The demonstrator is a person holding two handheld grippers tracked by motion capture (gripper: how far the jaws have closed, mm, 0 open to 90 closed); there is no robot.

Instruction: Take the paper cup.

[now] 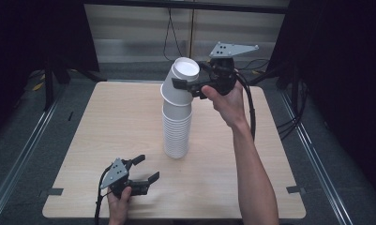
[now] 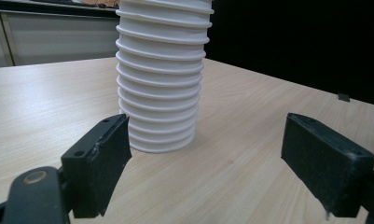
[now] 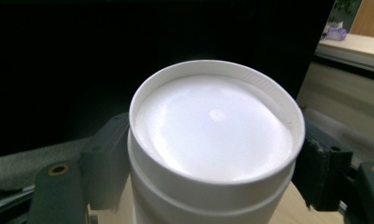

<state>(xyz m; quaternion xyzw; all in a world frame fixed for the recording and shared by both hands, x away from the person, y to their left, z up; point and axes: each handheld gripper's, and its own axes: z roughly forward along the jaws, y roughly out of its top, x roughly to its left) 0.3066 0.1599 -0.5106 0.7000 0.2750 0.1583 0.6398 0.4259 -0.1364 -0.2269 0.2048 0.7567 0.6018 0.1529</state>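
A tall stack of upside-down white paper cups (image 1: 177, 129) (image 2: 161, 74) stands in the middle of the light wooden table (image 1: 106, 122). Its topmost cup (image 1: 181, 79) (image 3: 212, 135) is tilted to the right and lifted partly off the stack. My right gripper (image 1: 188, 83) (image 3: 212, 161) is shut on that cup, one pad on each side of its wall. My left gripper (image 1: 147, 168) (image 2: 205, 154) rests near the table's front edge, to the left of the stack. Its jaws stand apart, pointing at the stack's base, with nothing between them.
Black cables trail from both grippers; the right one's hangs along the forearm (image 1: 251, 154). Dark frame posts and a pale wall panel (image 1: 139, 28) lie beyond the table's far edge. Small dark tabs (image 1: 296, 189) mark the table's front corners.
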